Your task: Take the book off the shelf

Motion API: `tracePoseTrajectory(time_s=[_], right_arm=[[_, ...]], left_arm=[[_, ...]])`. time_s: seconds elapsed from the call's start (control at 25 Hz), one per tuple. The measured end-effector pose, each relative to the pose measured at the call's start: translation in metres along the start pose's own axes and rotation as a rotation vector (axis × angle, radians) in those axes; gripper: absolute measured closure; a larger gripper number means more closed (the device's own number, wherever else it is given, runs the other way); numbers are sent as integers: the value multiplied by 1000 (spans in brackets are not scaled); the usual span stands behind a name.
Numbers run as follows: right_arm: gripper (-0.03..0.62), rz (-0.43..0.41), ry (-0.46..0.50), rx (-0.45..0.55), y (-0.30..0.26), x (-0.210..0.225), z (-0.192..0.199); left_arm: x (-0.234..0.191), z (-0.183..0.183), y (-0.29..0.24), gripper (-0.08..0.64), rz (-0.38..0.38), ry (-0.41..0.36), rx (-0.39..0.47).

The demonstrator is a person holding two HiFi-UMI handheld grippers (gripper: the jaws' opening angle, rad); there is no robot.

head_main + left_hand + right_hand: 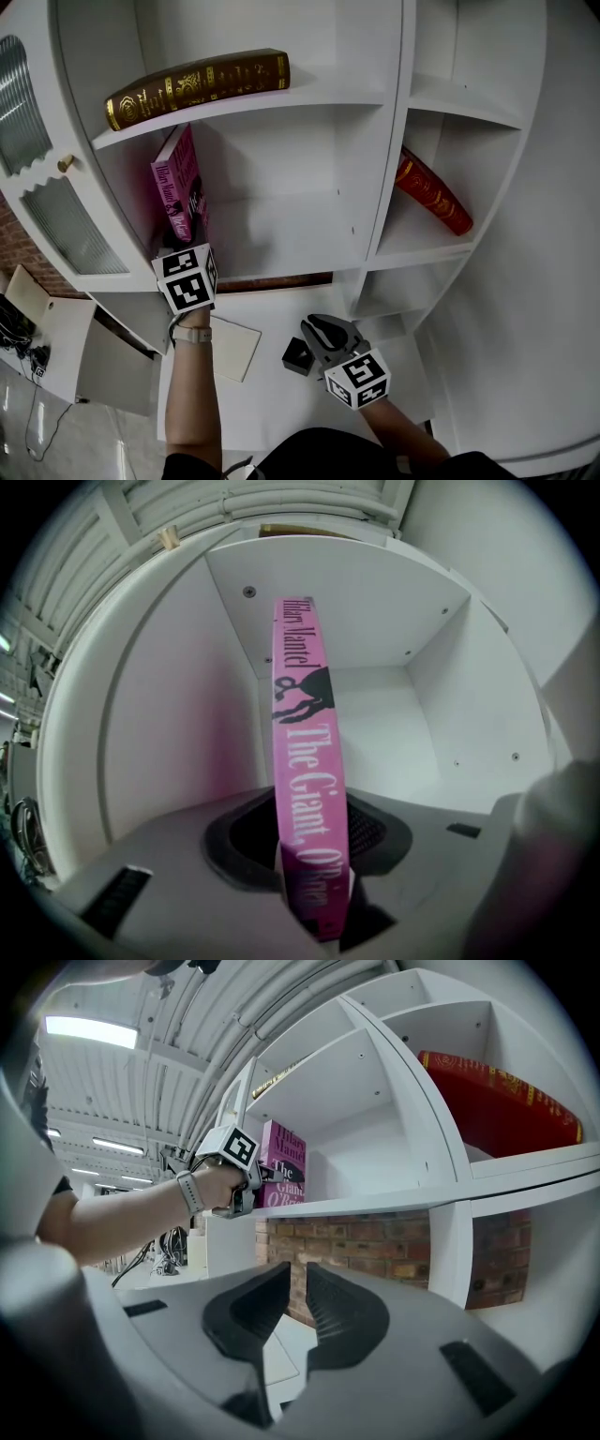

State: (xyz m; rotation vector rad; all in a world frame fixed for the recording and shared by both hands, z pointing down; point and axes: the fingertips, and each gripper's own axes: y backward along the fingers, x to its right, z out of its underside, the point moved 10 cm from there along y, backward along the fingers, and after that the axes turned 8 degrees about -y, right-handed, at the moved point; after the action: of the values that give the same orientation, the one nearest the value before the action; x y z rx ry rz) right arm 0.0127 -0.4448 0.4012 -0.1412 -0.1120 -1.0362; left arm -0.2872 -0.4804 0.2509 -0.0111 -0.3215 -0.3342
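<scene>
A pink book (178, 187) stands tilted against the left wall of the middle-left shelf compartment (281, 234). My left gripper (183, 246) reaches level into that compartment. In the left gripper view the pink book's spine (305, 761) runs up between the jaws, and my left gripper (314, 892) is shut on its lower end. The right gripper view shows the pink book (281, 1162) with the left gripper (246, 1190) on it. My right gripper (323, 330) hangs lower, over the white table, apart from the shelf. The jaws of my right gripper (291, 1307) stand almost together, holding nothing.
A brown book with gold print (197, 86) lies on the shelf above. A red book (433, 195) leans in the right compartment. A glass cabinet door (37, 159) is at the left. On the table sit a small black box (298, 356) and a white sheet (234, 349).
</scene>
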Motion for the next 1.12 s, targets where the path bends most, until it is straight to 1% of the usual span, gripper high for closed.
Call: tracePoseTrajectory(time_s=[0.4, 0.88, 1.12], right_arm=[[537, -27, 3, 2, 3, -9, 5], [537, -81, 3, -12, 6, -43, 19], [537, -110, 6, -17, 12, -65, 24]], left_arm=[[4, 0, 27, 419, 16, -36, 45], [-1, 8, 82, 420, 38, -44, 133], [-2, 10, 114, 420, 53, -57, 151]])
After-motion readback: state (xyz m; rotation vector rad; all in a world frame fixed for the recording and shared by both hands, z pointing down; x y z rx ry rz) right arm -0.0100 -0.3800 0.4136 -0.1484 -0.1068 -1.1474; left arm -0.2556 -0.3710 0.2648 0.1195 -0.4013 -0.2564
